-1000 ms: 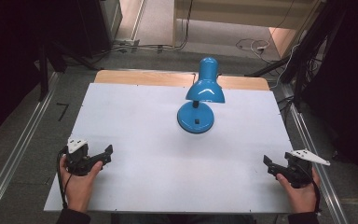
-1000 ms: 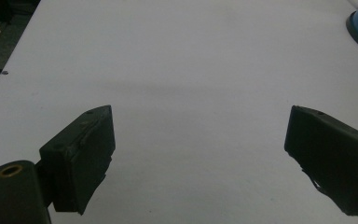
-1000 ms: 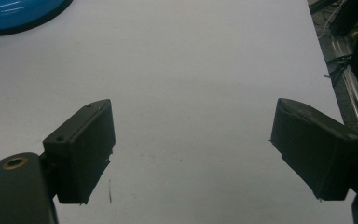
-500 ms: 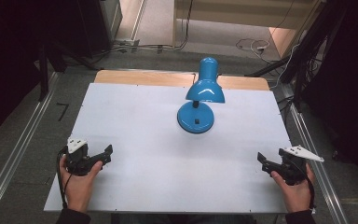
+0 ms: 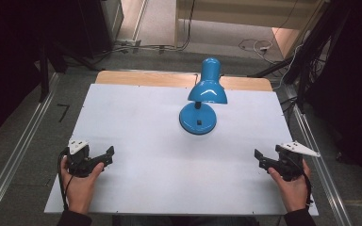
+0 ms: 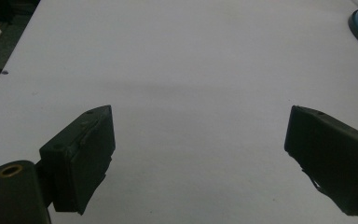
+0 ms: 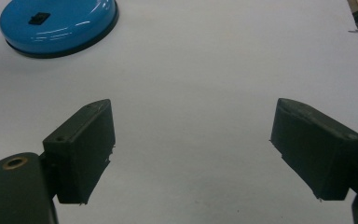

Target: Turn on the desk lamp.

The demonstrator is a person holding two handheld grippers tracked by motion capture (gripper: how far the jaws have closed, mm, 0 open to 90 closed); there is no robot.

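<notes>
You hold the left gripper [image 5: 104, 157] and the right gripper [image 5: 263, 159] low at the near corners of the white table [image 5: 136, 122], both with jaws spread wide and nothing between them, likely a ready stance before any reach. The blue desk lamp [image 5: 201, 101] stands upright toward the far middle, well apart from both (its round base carries a small black switch). No brand or writing is readable anywhere.

Lamp [image 5: 201, 104] on table [image 5: 136, 117], far centre; left gripper [image 5: 104, 156] near-left corner, right gripper [image 5: 260, 157] near-right.
</notes>
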